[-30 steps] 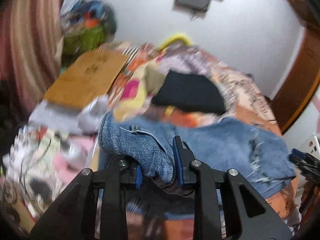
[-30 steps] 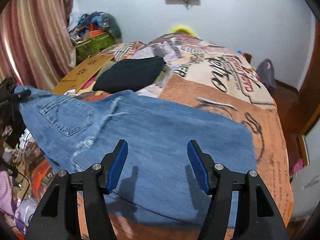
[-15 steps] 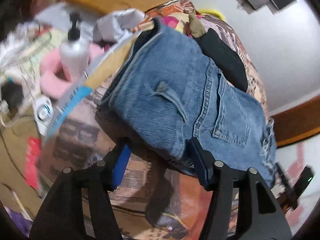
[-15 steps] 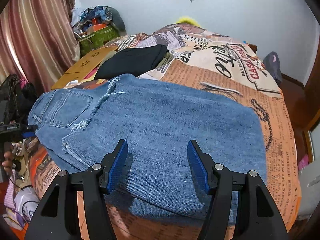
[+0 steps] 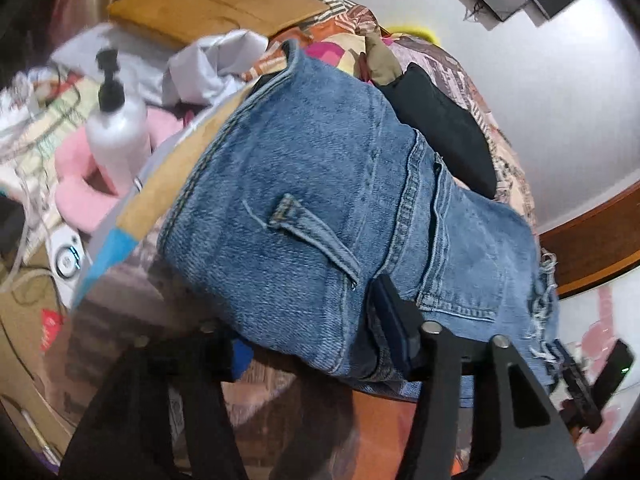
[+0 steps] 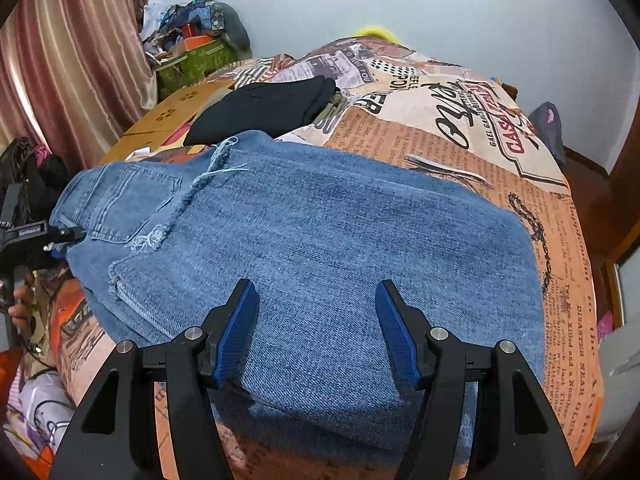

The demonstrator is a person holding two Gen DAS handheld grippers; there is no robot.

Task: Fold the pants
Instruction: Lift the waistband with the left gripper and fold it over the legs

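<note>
Blue denim pants (image 6: 340, 248) lie folded on the bed, legs laid over the seat, frayed hems near the back pocket (image 6: 132, 204). My right gripper (image 6: 318, 332) is open and empty, just above the near folded edge. In the left wrist view the waistband end of the pants (image 5: 320, 208) fills the middle. My left gripper (image 5: 316, 352) is open, its jaws wide on either side of the waistband corner; the left finger is partly hidden under the denim. The left gripper also shows in the right wrist view (image 6: 60, 236) at the pants' left end.
A folded black garment (image 6: 264, 108) lies behind the pants on the printed bedspread (image 6: 480, 128). A cardboard sheet (image 5: 224, 4), a white pump bottle (image 5: 116, 128) and pink and white clutter sit left of the bed. Curtain (image 6: 72, 48) at far left.
My left gripper let go of the waistband, opened wide and dropped low at the pants' end. The pants settled flat on the bed. My right gripper stayed open and hardly moved.
</note>
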